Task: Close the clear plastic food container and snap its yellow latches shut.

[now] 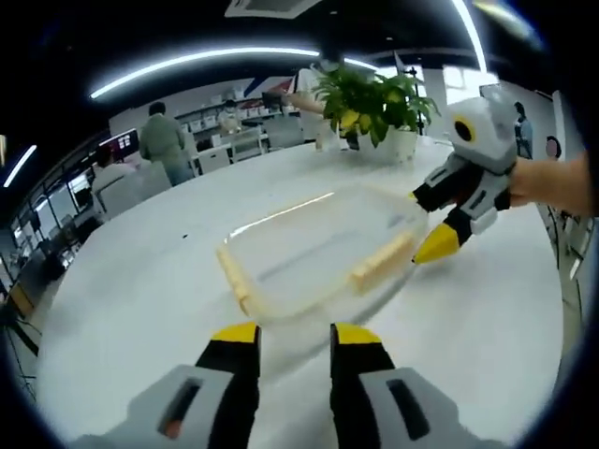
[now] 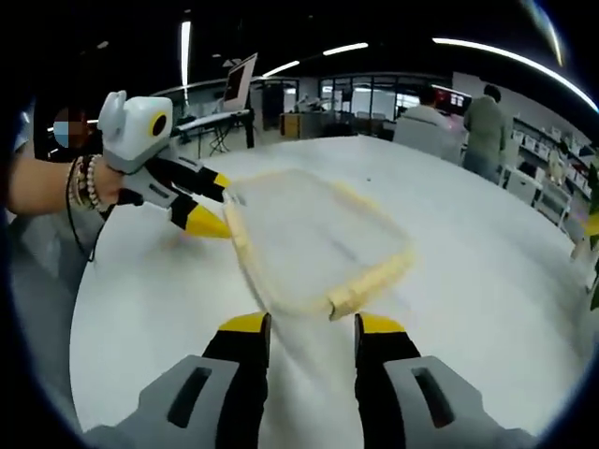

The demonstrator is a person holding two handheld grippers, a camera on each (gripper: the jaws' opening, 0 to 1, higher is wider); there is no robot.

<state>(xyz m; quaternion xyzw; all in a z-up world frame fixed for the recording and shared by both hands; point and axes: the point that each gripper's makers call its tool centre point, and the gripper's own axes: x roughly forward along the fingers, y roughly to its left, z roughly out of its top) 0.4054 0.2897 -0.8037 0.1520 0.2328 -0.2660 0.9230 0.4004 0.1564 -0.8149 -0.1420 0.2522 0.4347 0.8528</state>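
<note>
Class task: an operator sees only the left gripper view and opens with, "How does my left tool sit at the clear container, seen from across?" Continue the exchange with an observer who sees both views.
Observer: In the right gripper view, your left tool has its jaws spread either side of a corner of the container, not shut on it.
Operator: And the right tool's own jaws?
Observer: The right tool is open, and a yellow latch ends just ahead of the gap.
Operator: Anything behind my hand?
Observer: What looks like a tilted screen on a stand, past the table's edge.
</note>
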